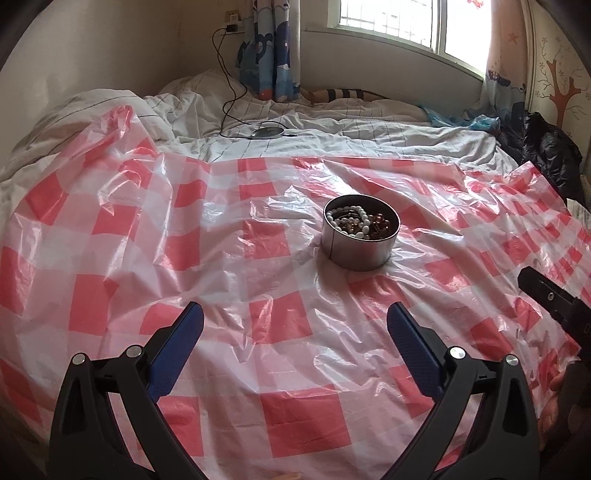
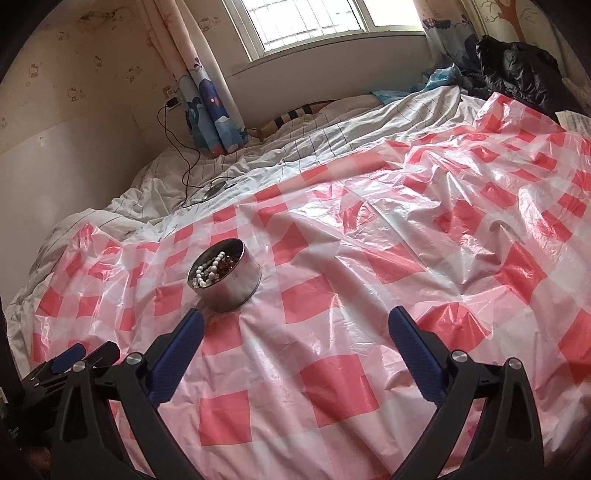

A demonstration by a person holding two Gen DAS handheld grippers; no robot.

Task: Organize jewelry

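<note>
Crinkled red-and-white checked plastic sheet point(image 1: 229, 258) covers the bed below a bright window point(image 1: 406, 22). From my left wrist camera, my left gripper point(image 1: 295, 332) hovers low over the sheet, its blue-padded fingers point(image 1: 177, 350) spread wide, nothing between them. Straight ahead, well apart, a round metal tin point(image 1: 360, 232) stands upright, mouth up, holding a white bead strand point(image 1: 351, 219) and brownish beads.

From my right wrist camera, my right gripper point(image 2: 295, 332) is likewise agape and empty, tilted so the bed slants. The smooth, shiny tin point(image 2: 225, 275) sits ahead to the left, just beyond my left fingertip point(image 2: 194, 325). A black cable point(image 2: 177, 147) trails over the striped white bedding point(image 2: 332, 136).
</note>
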